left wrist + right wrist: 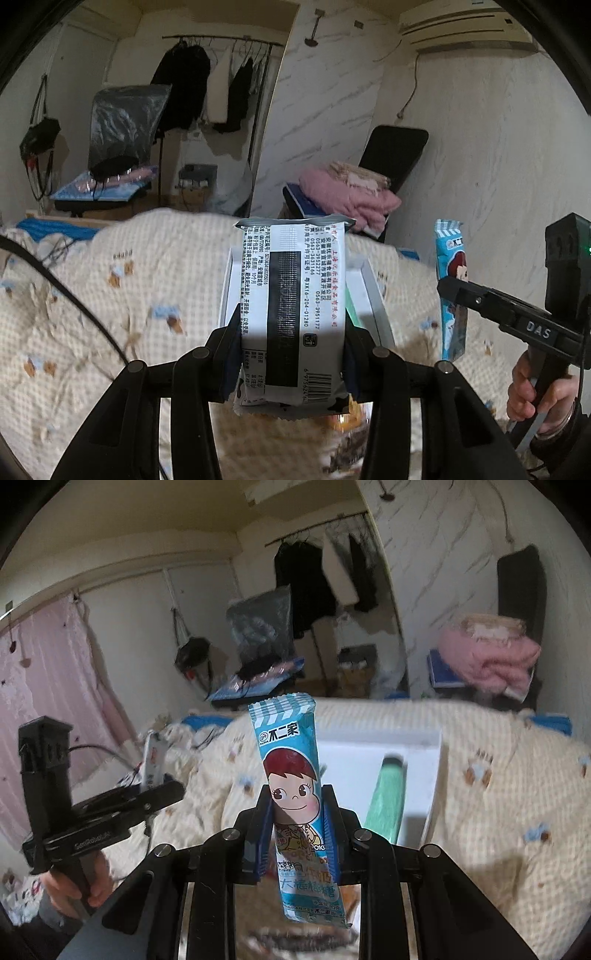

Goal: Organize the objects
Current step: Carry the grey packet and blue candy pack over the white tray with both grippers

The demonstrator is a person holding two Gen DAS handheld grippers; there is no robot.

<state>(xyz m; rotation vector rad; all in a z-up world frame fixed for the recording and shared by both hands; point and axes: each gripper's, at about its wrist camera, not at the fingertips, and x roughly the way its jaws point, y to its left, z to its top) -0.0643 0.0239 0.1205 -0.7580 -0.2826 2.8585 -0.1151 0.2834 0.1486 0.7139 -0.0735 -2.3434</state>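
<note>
My left gripper [291,350] is shut on a white and black snack packet [291,302], held upright above the bed. My right gripper [295,823] is shut on a tall blue candy packet with a cartoon girl's face [291,775]; this packet also shows in the left wrist view [451,288] at the right. A white tray [413,746] lies on the bed behind both packets, with a green packet [386,797] inside it. The tray's rim [373,291] shows behind the snack packet. The left gripper shows in the right wrist view [147,801] at the left.
The bed has a cream checked quilt [110,295]. More packets lie blurred on the quilt below the grippers [347,435]. A chair with pink folded blankets [491,657] stands beyond the bed. A clothes rack [207,85] is at the back wall.
</note>
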